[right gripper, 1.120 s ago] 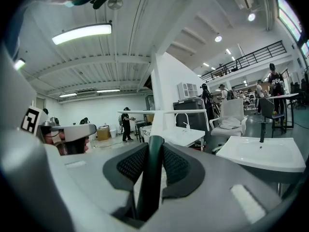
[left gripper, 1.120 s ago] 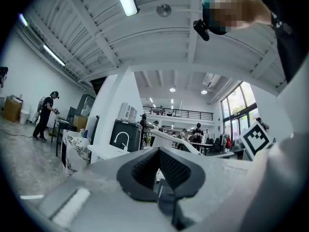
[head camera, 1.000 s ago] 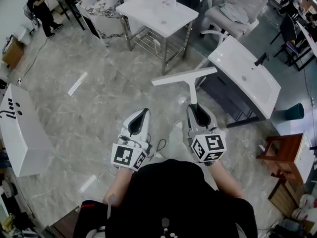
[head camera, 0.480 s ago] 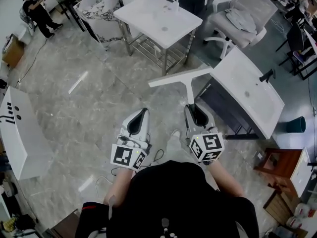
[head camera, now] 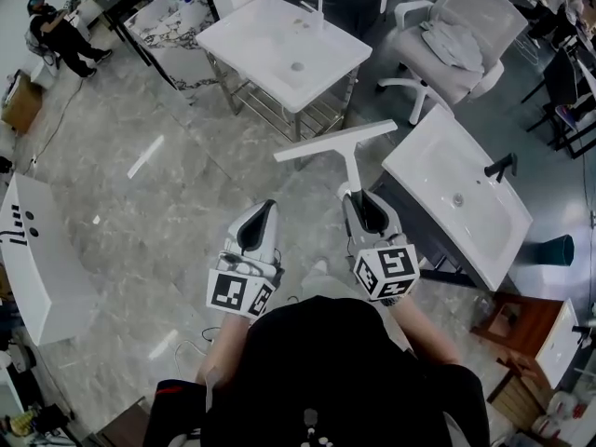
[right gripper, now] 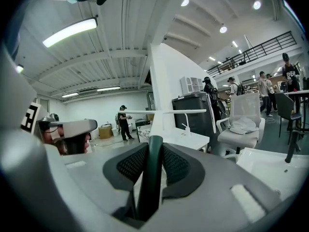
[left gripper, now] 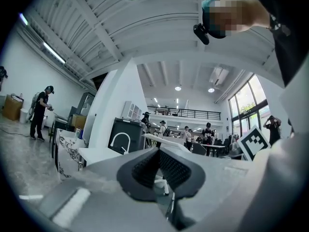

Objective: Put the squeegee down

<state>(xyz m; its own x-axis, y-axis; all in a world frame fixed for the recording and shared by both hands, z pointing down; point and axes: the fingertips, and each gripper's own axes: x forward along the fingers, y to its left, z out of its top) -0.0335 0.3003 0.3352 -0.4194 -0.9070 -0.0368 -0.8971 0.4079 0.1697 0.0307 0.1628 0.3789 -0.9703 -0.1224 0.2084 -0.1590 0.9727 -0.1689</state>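
The squeegee (head camera: 337,144) has a long white blade, a white stem and a dark green handle (right gripper: 151,177). My right gripper (head camera: 359,199) is shut on that handle and holds the squeegee out level, above the floor between two white sinks. In the right gripper view the blade (right gripper: 164,112) runs crosswise just past the right gripper (right gripper: 154,147). My left gripper (head camera: 258,223) hangs beside it to the left. In the left gripper view the left gripper (left gripper: 158,154) has its pads meeting at the tip with nothing between them.
A white sink on a metal stand (head camera: 256,28) is ahead. A second white sink counter (head camera: 445,161) stands close on the right. A grey office chair (head camera: 458,28) is behind it, and a white panel (head camera: 37,261) lies left. A person (head camera: 54,28) stands far left.
Both grippers have been carried forward together with the squeegee held the same way. The two sinks now lie closer and lower in the head view.
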